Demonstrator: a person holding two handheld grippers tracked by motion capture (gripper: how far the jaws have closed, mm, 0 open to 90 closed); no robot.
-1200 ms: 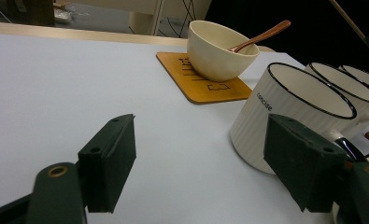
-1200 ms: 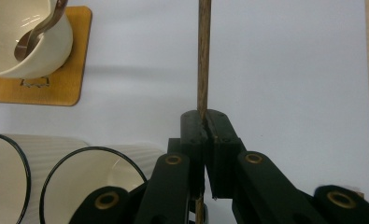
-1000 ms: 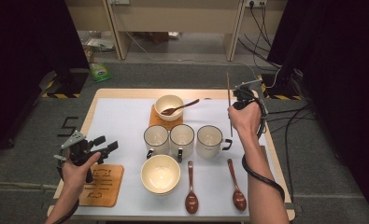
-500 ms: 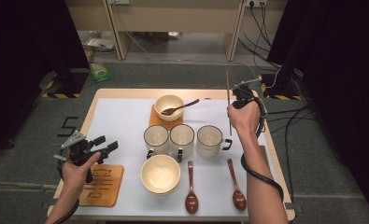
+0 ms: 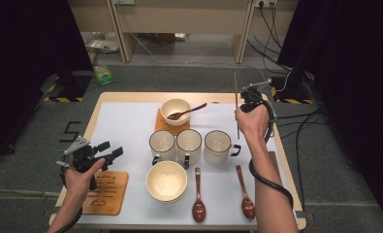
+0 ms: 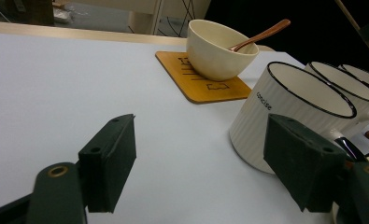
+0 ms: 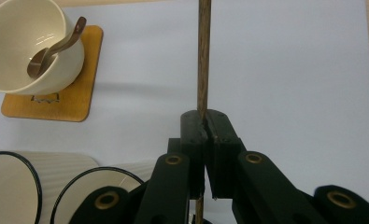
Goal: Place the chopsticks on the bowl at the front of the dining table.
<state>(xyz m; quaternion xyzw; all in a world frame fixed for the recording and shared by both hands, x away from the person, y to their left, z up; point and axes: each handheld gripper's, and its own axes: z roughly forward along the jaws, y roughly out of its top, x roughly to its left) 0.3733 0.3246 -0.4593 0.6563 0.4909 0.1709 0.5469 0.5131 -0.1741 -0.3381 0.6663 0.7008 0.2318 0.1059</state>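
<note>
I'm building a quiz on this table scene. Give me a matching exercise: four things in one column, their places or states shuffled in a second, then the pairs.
Things:
1. thin wooden stick
2. far bowl
3. near bowl
4. left gripper

Places or states:
A. empty, straight on the white mat
B. open over the mat
C. clamped in the right gripper
D. on a wooden coaster, spoon inside

Pairs: 1-C, 2-D, 3-A, 4-B

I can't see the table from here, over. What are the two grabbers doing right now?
Right gripper shut on thin wooden stick, held above the white mat. Left gripper open, holding nothing, near the mugs. Nothing in the way.
</note>
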